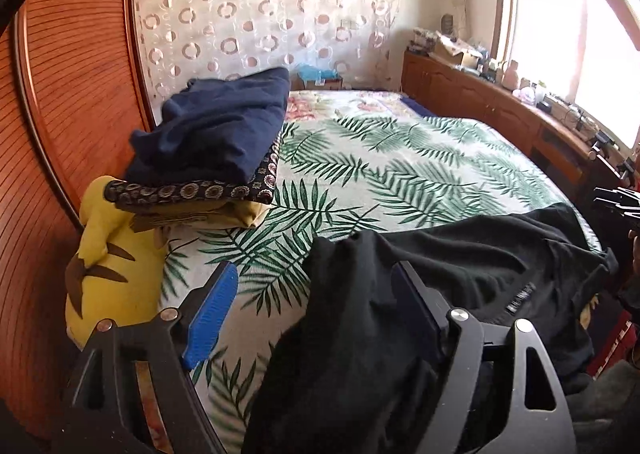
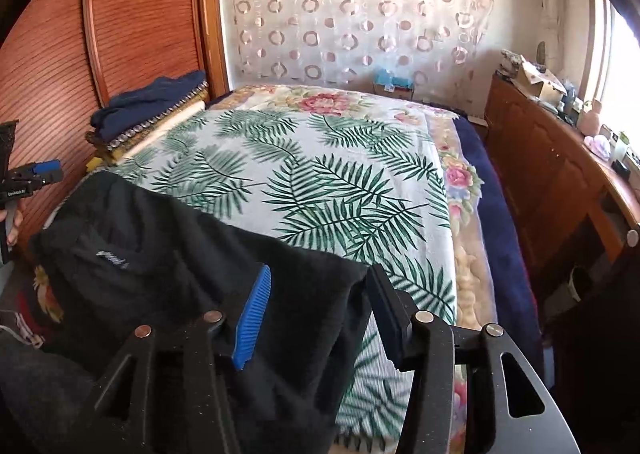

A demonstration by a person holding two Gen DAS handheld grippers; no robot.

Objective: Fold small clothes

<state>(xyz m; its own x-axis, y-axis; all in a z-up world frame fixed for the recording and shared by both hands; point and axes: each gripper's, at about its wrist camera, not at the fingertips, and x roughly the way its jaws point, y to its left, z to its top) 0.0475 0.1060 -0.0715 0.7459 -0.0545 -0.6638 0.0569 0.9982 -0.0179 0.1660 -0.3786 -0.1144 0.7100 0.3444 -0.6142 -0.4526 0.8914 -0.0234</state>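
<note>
A black garment lies spread across the near edge of the bed, on a leaf-patterned cover. My left gripper is open. A raised fold of the black cloth stands between its jaws, against the right finger, and the blue left pad is clear of it. In the right wrist view the same garment runs leftward. My right gripper is open over the garment's right end, with cloth between its pads and a gap at the right finger.
A stack of folded clothes topped by a navy piece sits at the bed's left side, over a yellow plush toy. A wooden wardrobe borders the left. A cluttered wooden cabinet runs under the window on the right.
</note>
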